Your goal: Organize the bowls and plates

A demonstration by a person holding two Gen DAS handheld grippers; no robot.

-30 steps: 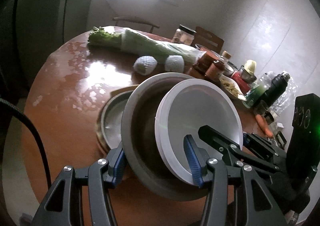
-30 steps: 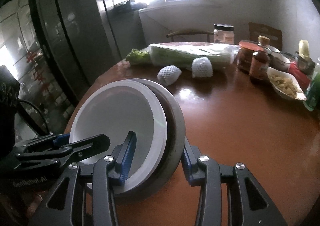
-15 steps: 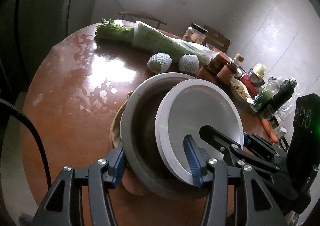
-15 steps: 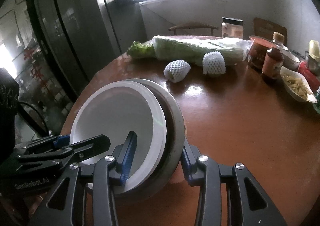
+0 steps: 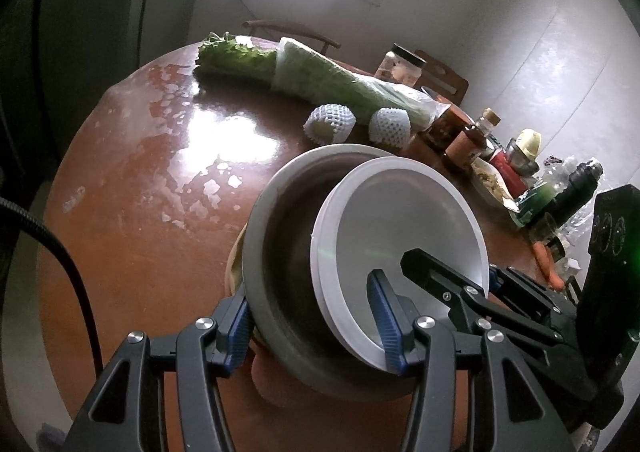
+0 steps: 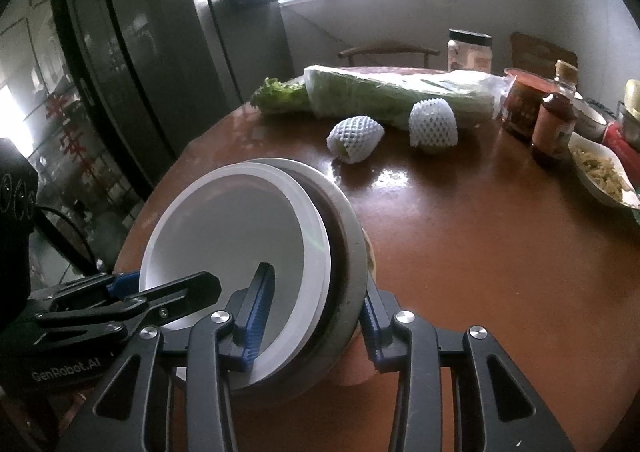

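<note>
Both grippers, left (image 5: 314,326) and right (image 6: 314,326), clamp the stacked pair: white round plate (image 5: 404,236) inside grey metal bowl (image 5: 288,252), just over the brown table (image 5: 140,192). Step: carrying. Next: lower evenly, release together.

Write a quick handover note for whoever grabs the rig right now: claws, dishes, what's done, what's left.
Left claw: shut across the grey bowl and the white plate nested in it, one finger outside the bowl, one inside the plate.
Right claw: same grip from the other side.
Dishes: stack is tilted, over a tan dish edge on the table; contact unclear.
Done: plate is in the bowl.
Left: probably set the stack down, then release both claws.
</note>
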